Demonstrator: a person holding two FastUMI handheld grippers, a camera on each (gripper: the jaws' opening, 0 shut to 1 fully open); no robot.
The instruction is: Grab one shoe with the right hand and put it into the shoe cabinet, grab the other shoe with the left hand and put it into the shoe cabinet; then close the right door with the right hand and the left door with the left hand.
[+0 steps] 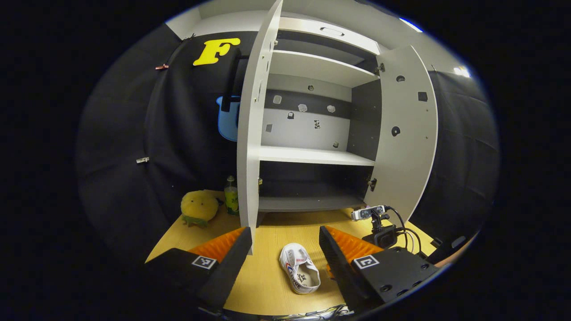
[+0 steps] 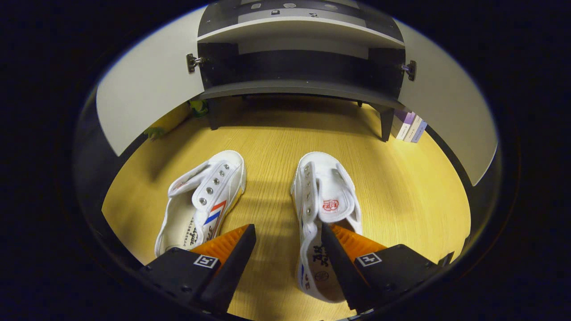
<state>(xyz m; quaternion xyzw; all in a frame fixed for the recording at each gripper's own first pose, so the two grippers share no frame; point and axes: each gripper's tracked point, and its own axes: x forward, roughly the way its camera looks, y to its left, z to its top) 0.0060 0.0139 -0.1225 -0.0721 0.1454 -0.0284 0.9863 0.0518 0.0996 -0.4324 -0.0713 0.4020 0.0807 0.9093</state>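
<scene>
Two white canvas shoes lie on the wooden surface in front of the open shoe cabinet (image 2: 294, 89). In the right gripper view, the right shoe (image 2: 325, 200) lies with its heel toward me. My right gripper (image 2: 287, 226) is open and straddles its left side wall, with one finger over the shoe's opening. The left shoe (image 2: 205, 200) lies apart, just beyond the other finger. In the left gripper view, my left gripper (image 1: 285, 229) is open and holds nothing. It is higher up, with one shoe (image 1: 299, 267) on the surface below it and the cabinet (image 1: 312, 156) ahead.
Both cabinet doors stand wide open, the left door (image 1: 252, 125) edge-on and the right door (image 1: 401, 133) swung out. A yellow plush toy (image 1: 199, 207) and a green bottle (image 1: 231, 200) sit left of the cabinet. A small camera on a stand (image 1: 374, 218) with cables is at right. Books (image 2: 410, 125) stand beside the cabinet's leg.
</scene>
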